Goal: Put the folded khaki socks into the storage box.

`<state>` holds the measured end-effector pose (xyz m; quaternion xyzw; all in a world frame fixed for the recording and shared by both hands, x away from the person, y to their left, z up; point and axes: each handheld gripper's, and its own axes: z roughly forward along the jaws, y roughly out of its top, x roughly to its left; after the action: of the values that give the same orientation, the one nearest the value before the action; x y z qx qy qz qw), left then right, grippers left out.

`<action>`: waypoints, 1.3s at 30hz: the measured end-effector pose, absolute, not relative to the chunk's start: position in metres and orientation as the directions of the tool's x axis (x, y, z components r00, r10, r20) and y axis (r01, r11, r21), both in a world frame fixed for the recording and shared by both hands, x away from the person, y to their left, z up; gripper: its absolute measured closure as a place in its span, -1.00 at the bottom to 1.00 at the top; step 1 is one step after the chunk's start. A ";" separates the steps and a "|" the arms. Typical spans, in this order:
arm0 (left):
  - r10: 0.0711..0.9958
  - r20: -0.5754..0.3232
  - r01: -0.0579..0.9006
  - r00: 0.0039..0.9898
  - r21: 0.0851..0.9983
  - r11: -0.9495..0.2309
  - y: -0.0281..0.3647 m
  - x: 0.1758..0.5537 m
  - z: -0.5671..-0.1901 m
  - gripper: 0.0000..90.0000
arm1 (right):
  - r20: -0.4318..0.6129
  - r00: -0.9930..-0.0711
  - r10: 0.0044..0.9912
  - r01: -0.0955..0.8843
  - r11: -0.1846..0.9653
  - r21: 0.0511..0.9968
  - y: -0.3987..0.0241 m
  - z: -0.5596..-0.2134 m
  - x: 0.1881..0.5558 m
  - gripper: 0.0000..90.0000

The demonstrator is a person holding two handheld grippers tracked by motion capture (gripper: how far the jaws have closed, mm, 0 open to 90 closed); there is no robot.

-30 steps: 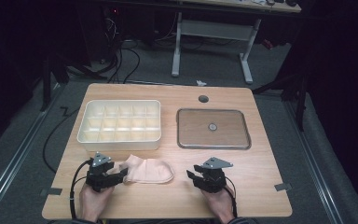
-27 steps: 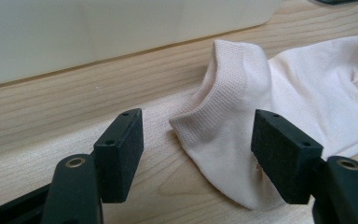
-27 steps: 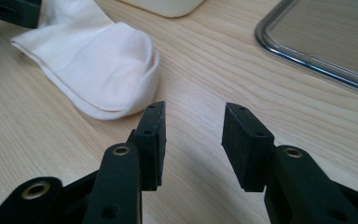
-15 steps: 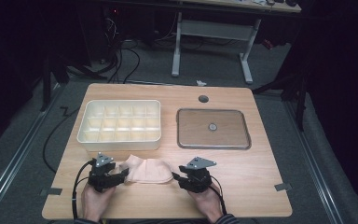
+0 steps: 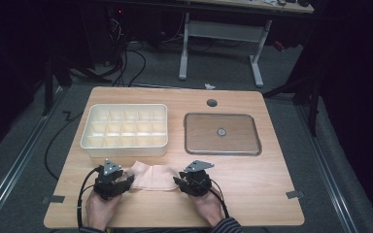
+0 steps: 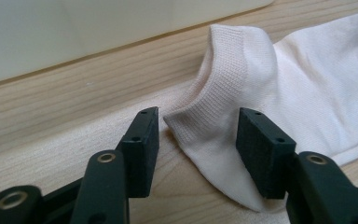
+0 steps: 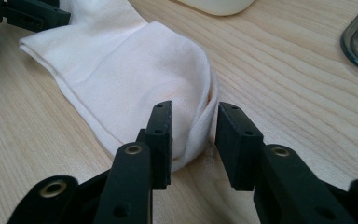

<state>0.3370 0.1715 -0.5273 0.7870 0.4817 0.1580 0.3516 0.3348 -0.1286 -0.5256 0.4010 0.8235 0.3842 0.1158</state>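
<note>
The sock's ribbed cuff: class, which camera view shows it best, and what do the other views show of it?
The left gripper view: the ribbed cuff stands close up, its knit plain, between the left gripper's open jaws. The high view shows the sock as a small pale shape. The right gripper view shows its smooth rounded end.

Dim room, grey carpet floor (image 5: 349,160), white-legged desk (image 5: 221,34) behind wooden table (image 5: 252,194).

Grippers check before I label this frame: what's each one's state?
Left gripper: open, jaws closing around sock cuff.
Right gripper: open, closing around sock's toe.
</note>
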 end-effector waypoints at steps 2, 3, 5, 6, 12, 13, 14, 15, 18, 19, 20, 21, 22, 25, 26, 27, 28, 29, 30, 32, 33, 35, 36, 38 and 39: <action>0.868 -0.088 0.645 0.489 0.706 -0.292 0.171 0.337 -0.527 0.20 | 0.121 -0.652 0.748 0.576 0.385 0.721 -0.128 -0.526 0.335 0.53; 0.867 -0.087 0.644 0.491 0.707 -0.294 0.170 0.337 -0.527 0.23 | 0.118 -0.655 0.746 0.574 0.390 0.720 -0.128 -0.526 0.335 0.55; 0.864 -0.085 0.641 0.497 0.707 -0.299 0.169 0.337 -0.527 0.28 | 0.109 -0.661 0.743 0.572 0.405 0.713 -0.127 -0.527 0.335 0.59; 0.862 -0.084 0.640 0.499 0.707 -0.301 0.169 0.337 -0.527 0.30 | 0.100 -0.665 0.740 0.568 0.415 0.711 -0.126 -0.528 0.335 0.60; 0.848 -0.086 0.632 0.522 0.706 -0.318 0.168 0.338 -0.527 0.53 | 0.083 -0.675 0.733 0.554 0.429 0.713 -0.124 -0.529 0.335 0.70; 0.846 -0.090 0.633 0.526 0.706 -0.318 0.168 0.338 -0.527 0.57 | 0.077 -0.677 0.732 0.551 0.435 0.712 -0.124 -0.529 0.334 0.71; 0.844 -0.102 0.638 0.527 0.703 -0.314 0.168 0.337 -0.527 0.62 | 0.074 -0.680 0.729 0.547 0.438 0.713 -0.124 -0.529 0.334 0.73; 0.841 -0.107 0.639 0.531 0.702 -0.314 0.168 0.338 -0.527 0.66 | 0.075 -0.678 0.731 0.551 0.439 0.710 -0.123 -0.528 0.334 0.75; 0.839 -0.120 0.646 0.531 0.697 -0.310 0.168 0.338 -0.526 0.75 | 0.076 -0.685 0.725 0.547 0.442 0.711 -0.124 -0.529 0.334 0.80; 0.838 -0.122 0.647 0.532 0.697 -0.310 0.168 0.338 -0.526 0.77 | 0.079 -0.686 0.724 0.548 0.441 0.711 -0.124 -0.529 0.334 0.82; 0.836 -0.122 0.646 0.535 0.697 -0.311 0.168 0.338 -0.526 0.79 | 0.077 -0.686 0.723 0.543 0.440 0.715 -0.124 -0.529 0.334 0.86; 0.836 -0.122 0.646 0.535 0.697 -0.311 0.168 0.338 -0.526 0.79 | 0.074 -0.686 0.724 0.542 0.440 0.716 -0.124 -0.528 0.334 0.89; 0.836 -0.128 0.645 0.534 0.701 -0.304 0.168 0.338 -0.526 0.80 | 0.074 -0.686 0.724 0.541 0.439 0.718 -0.124 -0.528 0.334 0.90; 0.834 -0.143 0.649 0.533 0.702 -0.294 0.169 0.339 -0.526 0.80 | 0.084 -0.682 0.726 0.546 0.430 0.719 -0.124 -0.529 0.334 0.91; 0.833 -0.154 0.648 0.532 0.707 -0.283 0.170 0.339 -0.525 0.81 | 0.088 -0.683 0.725 0.544 0.424 0.724 -0.125 -0.528 0.334 0.91; 0.833 -0.154 0.648 0.532 0.707 -0.283 0.170 0.339 -0.525 0.81 | 0.094 -0.680 0.727 0.548 0.420 0.724 -0.125 -0.528 0.333 0.91; 0.830 -0.160 0.644 0.534 0.713 -0.277 0.170 0.338 -0.523 0.81 | 0.092 -0.680 0.727 0.544 0.417 0.728 -0.126 -0.527 0.333 0.91; 0.828 -0.162 0.642 0.537 0.716 -0.276 0.170 0.337 -0.522 0.81 | 0.087 -0.681 0.728 0.538 0.415 0.734 -0.126 -0.526 0.333 0.91; 0.828 -0.162 0.642 0.537 0.716 -0.276 0.170 0.337 -0.522 0.81 | 0.090 -0.679 0.729 0.537 0.410 0.737 -0.127 -0.524 0.332 0.91; 0.824 -0.157 0.634 0.544 0.721 -0.280 0.170 0.336 -0.520 0.81 | 0.096 -0.677 0.729 0.537 0.401 0.743 -0.128 -0.524 0.332 0.91; 0.822 -0.156 0.629 0.548 0.724 -0.281 0.169 0.336 -0.519 0.81 | 0.096 -0.676 0.731 0.535 0.398 0.745 -0.129 -0.523 0.332 0.91; 0.816 -0.161 0.624 0.555 0.729 -0.281 0.168 0.335 -0.516 0.81 | 0.100 -0.674 0.732 0.536 0.391 0.748 -0.131 -0.522 0.331 0.91; 0.811 -0.168 0.622 0.560 0.732 -0.278 0.165 0.335 -0.513 0.81 | 0.099 -0.672 0.734 0.534 0.388 0.752 -0.134 -0.520 0.331 0.91; 0.810 -0.165 0.620 0.562 0.732 -0.282 0.164 0.334 -0.512 0.81 | 0.099 -0.674 0.732 0.530 0.386 0.755 -0.135 -0.519 0.330 0.91; 0.808 -0.161 0.616 0.567 0.734 -0.286 0.163 0.334 -0.512 0.81 | 0.099 -0.672 0.734 0.531 0.384 0.756 -0.136 -0.518 0.330 0.91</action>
<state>0.3340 0.1629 -0.5117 0.7925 0.4491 0.1218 0.3942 0.3301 -0.1364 -0.5178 0.3846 0.8220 0.4004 0.1270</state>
